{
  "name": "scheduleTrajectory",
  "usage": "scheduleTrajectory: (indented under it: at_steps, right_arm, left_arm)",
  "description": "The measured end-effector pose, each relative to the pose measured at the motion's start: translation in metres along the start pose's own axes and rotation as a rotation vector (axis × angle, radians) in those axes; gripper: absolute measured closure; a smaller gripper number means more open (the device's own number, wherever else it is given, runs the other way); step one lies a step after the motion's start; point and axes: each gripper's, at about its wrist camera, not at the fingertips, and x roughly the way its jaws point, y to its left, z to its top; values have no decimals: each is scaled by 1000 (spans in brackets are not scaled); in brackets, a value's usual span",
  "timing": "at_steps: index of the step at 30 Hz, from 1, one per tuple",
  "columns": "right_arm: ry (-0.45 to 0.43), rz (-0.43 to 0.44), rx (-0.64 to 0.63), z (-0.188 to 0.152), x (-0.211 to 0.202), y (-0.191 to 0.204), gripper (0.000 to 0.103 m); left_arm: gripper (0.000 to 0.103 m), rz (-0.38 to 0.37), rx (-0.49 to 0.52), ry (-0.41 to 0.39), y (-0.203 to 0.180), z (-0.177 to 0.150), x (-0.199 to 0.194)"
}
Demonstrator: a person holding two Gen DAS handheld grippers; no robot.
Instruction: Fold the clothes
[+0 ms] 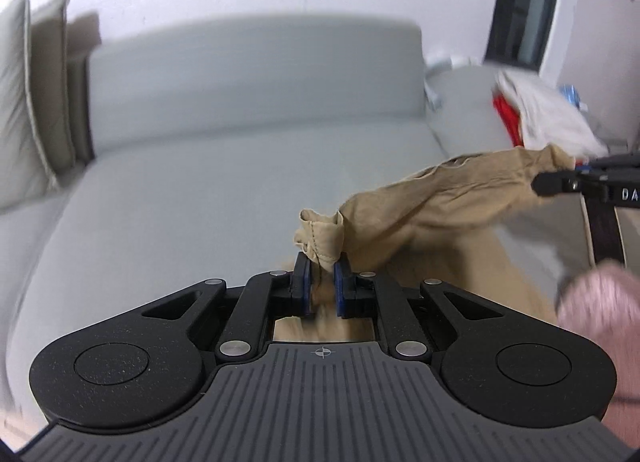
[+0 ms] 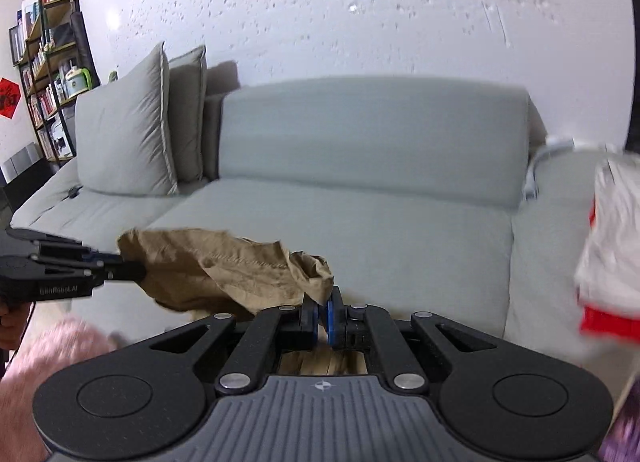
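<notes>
A tan garment (image 1: 432,197) hangs in the air, stretched between my two grippers above the front edge of a grey sofa (image 1: 248,165). My left gripper (image 1: 323,266) is shut on one bunched corner of it. My right gripper (image 2: 323,304) is shut on the other corner; the tan garment (image 2: 224,270) spans leftward from it. The right gripper also shows at the right edge of the left wrist view (image 1: 538,183), and the left gripper at the left edge of the right wrist view (image 2: 132,270). The cloth sags below both grips.
A pile of white and red clothes (image 2: 612,246) lies on the sofa's right section, also in the left wrist view (image 1: 548,113). Grey cushions (image 2: 124,129) lean at the sofa's left end. A bookshelf (image 2: 48,61) stands far left. A pink sleeve (image 2: 48,358) is near.
</notes>
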Motion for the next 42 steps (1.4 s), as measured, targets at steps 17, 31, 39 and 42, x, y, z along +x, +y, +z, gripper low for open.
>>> scheduleTrajectory:
  at_steps: [17, 31, 39, 42]
  right_arm:
    - [403, -64, 42, -60, -8, 19, 67]
    - [171, -134, -10, 4, 32, 42, 78]
    - [159, -167, 45, -24, 81, 41, 78]
    - [268, -162, 31, -47, 99, 39, 79]
  left_arm:
    - [73, 12, -105, 274, -9, -52, -6]
    - [72, -16, -132, 10, -19, 26, 27]
    - [73, -23, -151, 63, -29, 5, 84]
    - [74, -24, -121, 151, -32, -14, 103]
